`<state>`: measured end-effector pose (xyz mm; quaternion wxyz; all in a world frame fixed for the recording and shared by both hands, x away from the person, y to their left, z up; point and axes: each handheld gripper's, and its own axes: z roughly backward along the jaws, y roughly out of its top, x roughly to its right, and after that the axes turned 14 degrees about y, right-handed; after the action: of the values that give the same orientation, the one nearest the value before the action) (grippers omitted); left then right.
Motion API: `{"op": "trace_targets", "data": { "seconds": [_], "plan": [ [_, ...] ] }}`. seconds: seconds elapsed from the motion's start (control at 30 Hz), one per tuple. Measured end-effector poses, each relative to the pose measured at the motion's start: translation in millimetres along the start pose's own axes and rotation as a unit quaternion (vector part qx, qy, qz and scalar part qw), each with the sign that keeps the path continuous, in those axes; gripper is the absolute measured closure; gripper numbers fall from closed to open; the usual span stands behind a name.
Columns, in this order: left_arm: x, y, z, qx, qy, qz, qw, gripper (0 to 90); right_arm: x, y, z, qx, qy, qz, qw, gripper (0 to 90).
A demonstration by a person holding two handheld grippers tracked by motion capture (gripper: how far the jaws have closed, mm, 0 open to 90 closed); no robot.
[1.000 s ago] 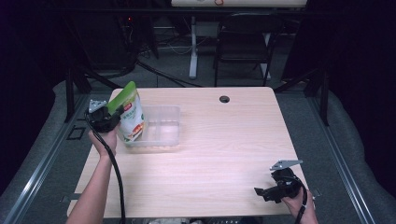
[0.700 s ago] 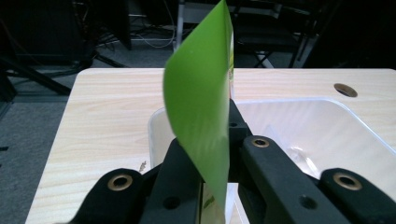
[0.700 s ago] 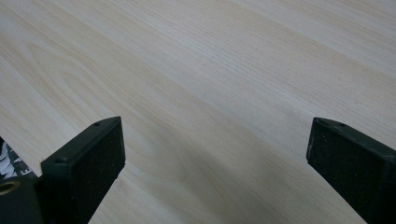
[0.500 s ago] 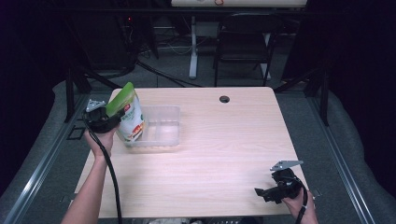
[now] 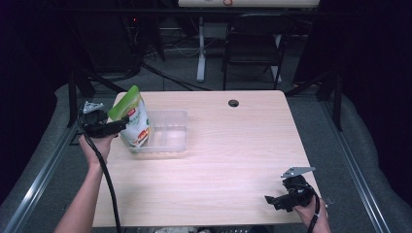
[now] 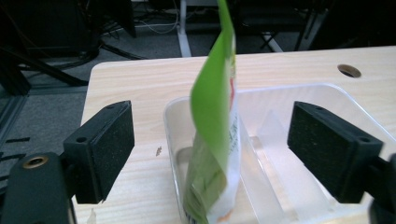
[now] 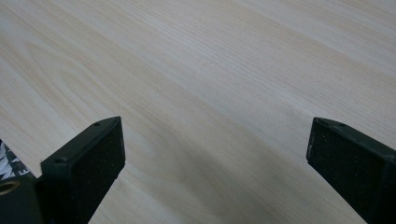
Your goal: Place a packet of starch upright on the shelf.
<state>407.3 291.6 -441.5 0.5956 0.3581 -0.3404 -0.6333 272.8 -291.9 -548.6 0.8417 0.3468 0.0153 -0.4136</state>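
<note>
The right gripper [image 5: 278,200] rested at the table's [image 5: 233,160] near right corner, jaws wide apart. Farther off at the left edge, the left gripper [image 6: 210,154] gaped wide around the green pouch [image 6: 214,140], standing in the clear container [image 5: 167,133].

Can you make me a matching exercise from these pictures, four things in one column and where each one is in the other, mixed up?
Things:
1. pouch
2. clear bin
3. left gripper
4. right gripper

Places or states:
a. open over bare wood near the table's front right corner
b. lies on the table's left part, with the pouch in its left end
c. stands upright, green on top
d. open, one jaw on each side of the pouch

Pairs: 1-c, 2-b, 3-d, 4-a
</note>
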Motion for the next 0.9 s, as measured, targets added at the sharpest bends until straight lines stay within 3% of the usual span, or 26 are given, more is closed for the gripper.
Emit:
{"op": "trace_targets", "data": {
  "seconds": [0.43, 0.9],
  "plan": [
    [0.4, 6.3, 44.0, -0.010, -0.016, -0.045, 0.9988, 10.1, 0.1, -0.2, 0.8, -0.001, -0.002, 0.000, 1.0000, 3.9],
    [-2.1, -12.1, 81.7, -0.037, -0.026, -0.081, 0.9956, 6.2, 0.4, -0.2, 0.4, 0.001, -0.001, -0.004, 1.0000, 3.8]
  ]
}}
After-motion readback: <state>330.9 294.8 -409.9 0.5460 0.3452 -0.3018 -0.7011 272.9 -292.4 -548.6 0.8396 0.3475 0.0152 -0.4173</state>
